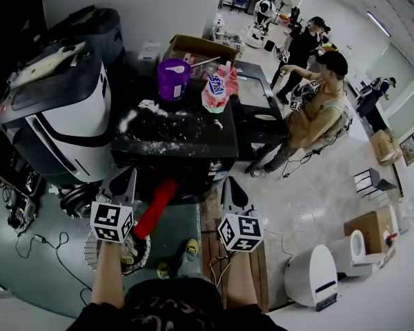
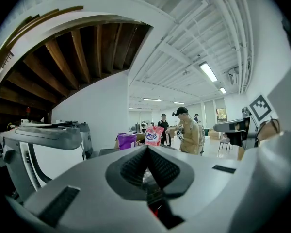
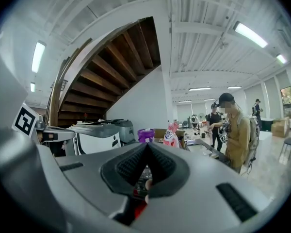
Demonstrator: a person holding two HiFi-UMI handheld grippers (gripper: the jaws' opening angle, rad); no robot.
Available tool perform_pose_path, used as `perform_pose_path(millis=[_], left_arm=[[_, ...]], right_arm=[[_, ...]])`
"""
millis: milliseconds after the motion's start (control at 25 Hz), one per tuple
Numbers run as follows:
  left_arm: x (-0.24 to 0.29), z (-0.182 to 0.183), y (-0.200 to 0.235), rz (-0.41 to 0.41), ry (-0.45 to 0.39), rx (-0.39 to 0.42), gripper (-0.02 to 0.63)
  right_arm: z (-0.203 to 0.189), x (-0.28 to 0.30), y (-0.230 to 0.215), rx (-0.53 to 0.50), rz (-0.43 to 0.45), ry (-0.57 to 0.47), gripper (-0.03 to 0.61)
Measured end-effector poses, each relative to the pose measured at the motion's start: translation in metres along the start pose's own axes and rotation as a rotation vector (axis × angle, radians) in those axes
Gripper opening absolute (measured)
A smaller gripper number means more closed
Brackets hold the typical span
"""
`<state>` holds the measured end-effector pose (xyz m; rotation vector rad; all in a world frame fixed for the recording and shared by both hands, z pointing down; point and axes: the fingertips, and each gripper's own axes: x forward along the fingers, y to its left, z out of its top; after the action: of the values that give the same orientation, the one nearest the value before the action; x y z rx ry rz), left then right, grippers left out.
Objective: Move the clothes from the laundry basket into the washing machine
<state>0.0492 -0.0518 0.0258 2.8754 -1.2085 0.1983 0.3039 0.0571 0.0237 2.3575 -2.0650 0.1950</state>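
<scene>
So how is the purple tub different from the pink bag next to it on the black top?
The purple tub is round and stiff, with something white on top; the pink bag is soft and narrows at its top. The tub is one colour; the bag has white and blue print. Both stand upright at the back of the black top, tub on the left.

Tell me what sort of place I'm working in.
Probably a big open lab or workshop hall, not a home laundry room: long ceiling strip lights, a person wearing recording gear, and a cardboard box on the floor.
</scene>
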Motion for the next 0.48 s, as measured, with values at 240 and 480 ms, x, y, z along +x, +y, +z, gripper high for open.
perform_pose_path(millis=[240,480], left_arm=[[-0.004,0.008,0.001,0.018,-0.022,0.004,0.011],[-0.006,0.015,0.002,0.036,-0.031,0.024,0.011]], right_arm=[[0.008,-0.008,-0.008,-0.007,-0.009,-0.010,0.003],[0.013,-0.008,-0.016,-0.005,-0.012,-0.018,0.003]])
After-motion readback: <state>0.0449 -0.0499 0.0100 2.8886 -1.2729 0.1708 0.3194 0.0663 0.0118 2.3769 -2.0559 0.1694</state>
